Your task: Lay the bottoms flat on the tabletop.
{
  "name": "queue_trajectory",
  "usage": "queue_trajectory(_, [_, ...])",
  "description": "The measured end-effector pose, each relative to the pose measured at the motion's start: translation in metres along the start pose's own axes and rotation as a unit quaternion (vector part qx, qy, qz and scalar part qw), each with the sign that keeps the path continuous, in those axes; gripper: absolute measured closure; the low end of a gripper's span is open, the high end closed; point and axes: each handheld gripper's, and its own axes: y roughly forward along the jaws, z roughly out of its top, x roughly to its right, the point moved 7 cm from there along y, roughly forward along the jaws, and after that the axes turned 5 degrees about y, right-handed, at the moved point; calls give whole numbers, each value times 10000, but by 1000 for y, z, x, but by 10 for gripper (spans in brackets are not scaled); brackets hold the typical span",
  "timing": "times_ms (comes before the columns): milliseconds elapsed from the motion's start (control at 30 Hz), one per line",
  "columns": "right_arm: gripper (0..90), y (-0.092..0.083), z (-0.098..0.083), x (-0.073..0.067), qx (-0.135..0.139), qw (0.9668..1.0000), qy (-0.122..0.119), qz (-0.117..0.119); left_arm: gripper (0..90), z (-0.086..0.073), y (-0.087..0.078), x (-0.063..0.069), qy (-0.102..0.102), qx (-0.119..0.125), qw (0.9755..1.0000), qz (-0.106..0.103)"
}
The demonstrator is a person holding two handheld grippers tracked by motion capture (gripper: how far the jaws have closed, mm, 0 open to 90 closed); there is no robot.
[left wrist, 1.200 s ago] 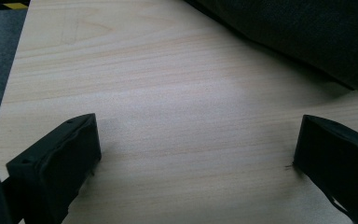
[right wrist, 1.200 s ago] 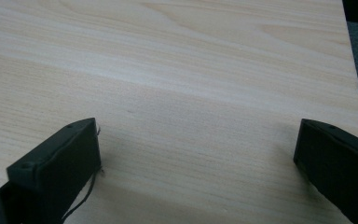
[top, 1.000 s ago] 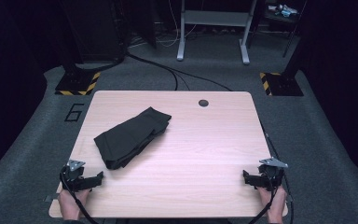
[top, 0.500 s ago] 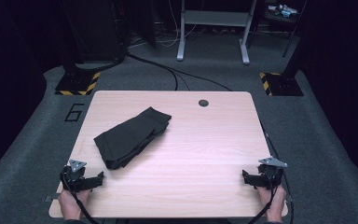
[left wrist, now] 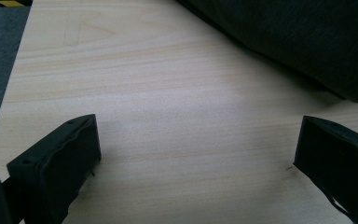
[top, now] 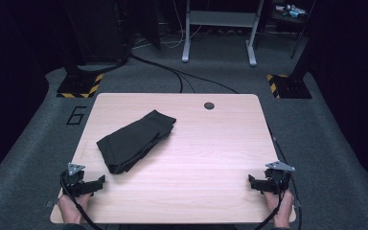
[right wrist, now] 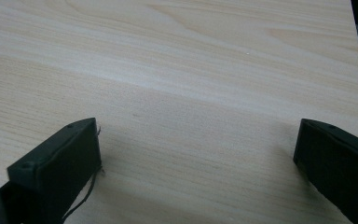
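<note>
A folded dark garment point(top: 135, 140) lies on the left half of the desk point(top: 211, 143), set at a slant, its nearer end toward the front-left corner and its far end toward the middle of the desk. It lies flat, in loose layers, and nothing touches it. In the left gripper view its nearer edge point(left wrist: 298, 42) crosses the upper right, with bare wood between it and the jaws.

The left claw point(top: 98, 181) rests low at the front-left corner of the desk, just short of the garment's nearer end and pointing toward the middle. Its jaws stand wide apart with nothing between them but the wood. A hand point(top: 71, 207) holds it from the front edge, and a cable trails back off the desk.

The right claw point(top: 251, 182) sits at the front-right corner, well apart from the garment, also held by a hand point(top: 281, 211). In the right gripper view its jaws are spread just as wide over bare wood, gripping nothing.

Near the far edge of the desk is a small round dark hole point(top: 209, 105). The desk stands on grey carpet point(top: 326, 134), where black cables point(top: 172, 72) run behind it
</note>
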Motion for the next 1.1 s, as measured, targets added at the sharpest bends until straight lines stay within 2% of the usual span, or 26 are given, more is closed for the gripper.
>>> queue_trajectory(100, [0, 0, 0, 0, 2, 10000, 0, 1, 0, 4, -3, 1, -10, 66, 10000, -61])
queue_trajectory(167, [0, 0, 0, 0, -1, 10000, -1, 5, 0, 16, -10, 4, -37, 180, 9996, -213])
queue_trajectory(233, [0, 0, 0, 0, 4, 10000, -9, 4, 0, 27, -14, 6, -10, 302, 9993, -199])
queue_trajectory(333, [0, 0, 0, 0, 5, 10000, -13, 2, 0, 41, -18, 10, 153, 359, 9990, -210])
queue_trajectory(367, [0, 0, 0, 0, 5, 10000, -13, 2, 0, 41, -18, 10, 153, 359, 9990, -210])
queue_trajectory(467, [1, 0, 0, 0, 15, 10000, -17, 1, 0, 55, -19, 16, 370, 404, 9982, -231])
queue_trajectory(700, [1, 0, 0, 0, 7, 10000, -15, 5, 0, 74, -16, 26, 389, 454, 9972, -441])
queue_trajectory(967, [1, 0, 0, 0, 7, 10000, -20, 13, 1, 94, -10, 37, 547, 485, 9960, -522])
queue_trajectory(1033, [1, 0, 0, 0, 7, 10000, -21, 13, 0, 98, -5, 39, 578, 439, 9958, -566])
queue_trajectory(1100, [1, 0, 0, 0, 6, 10000, -21, 13, 0, 103, 4, 41, 493, 414, 9955, -699])
